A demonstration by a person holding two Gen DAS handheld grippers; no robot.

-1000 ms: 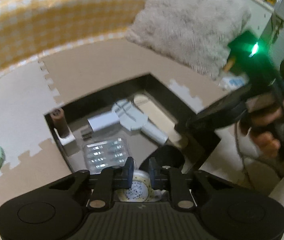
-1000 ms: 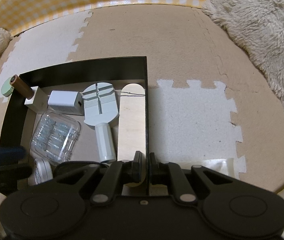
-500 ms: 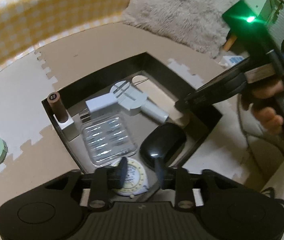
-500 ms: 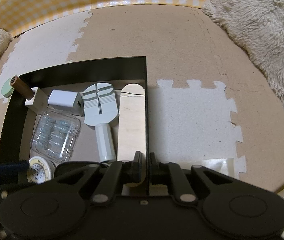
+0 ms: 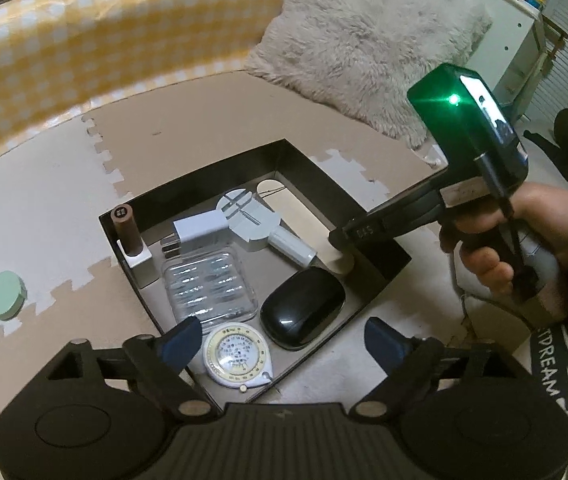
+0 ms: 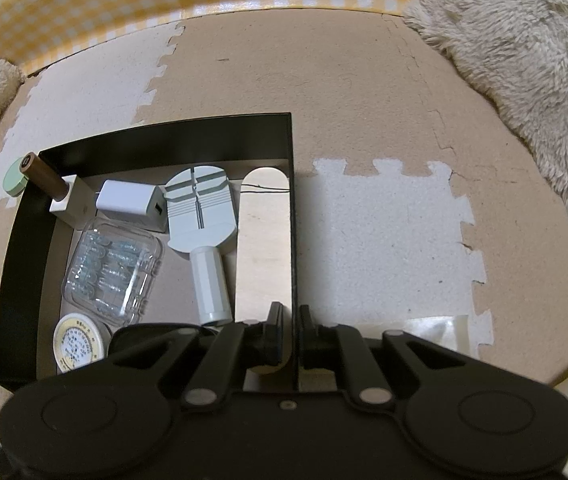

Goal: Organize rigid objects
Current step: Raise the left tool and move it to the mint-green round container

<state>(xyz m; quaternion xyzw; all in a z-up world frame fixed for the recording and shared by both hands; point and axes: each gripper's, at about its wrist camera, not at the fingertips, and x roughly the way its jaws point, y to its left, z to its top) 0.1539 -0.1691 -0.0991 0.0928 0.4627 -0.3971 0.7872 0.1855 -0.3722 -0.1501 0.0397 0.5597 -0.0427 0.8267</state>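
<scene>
Glossy black plastic mouse [image 5: 302, 308] and clear plastic case [image 5: 207, 288] lie in a matt black tray [image 5: 380, 240]. The floor mat [image 6: 364, 80] looks like rough foam.

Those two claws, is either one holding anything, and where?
The right claw is pinched shut on the right wall of the black box, near its front end. The left claw is open, holding nothing.

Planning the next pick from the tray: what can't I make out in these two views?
1. Black mouse: right wrist view, almost wholly behind the body of the right gripper.
2. Wooden stick: near end partly hidden by the right gripper clamped on the tray wall, both views.
3. Tape measure: dial print too small to read, either view.
4. Clear case: contents blurred by glare.
5. Green disc: right wrist view, partly behind the brown cylinder.
</scene>
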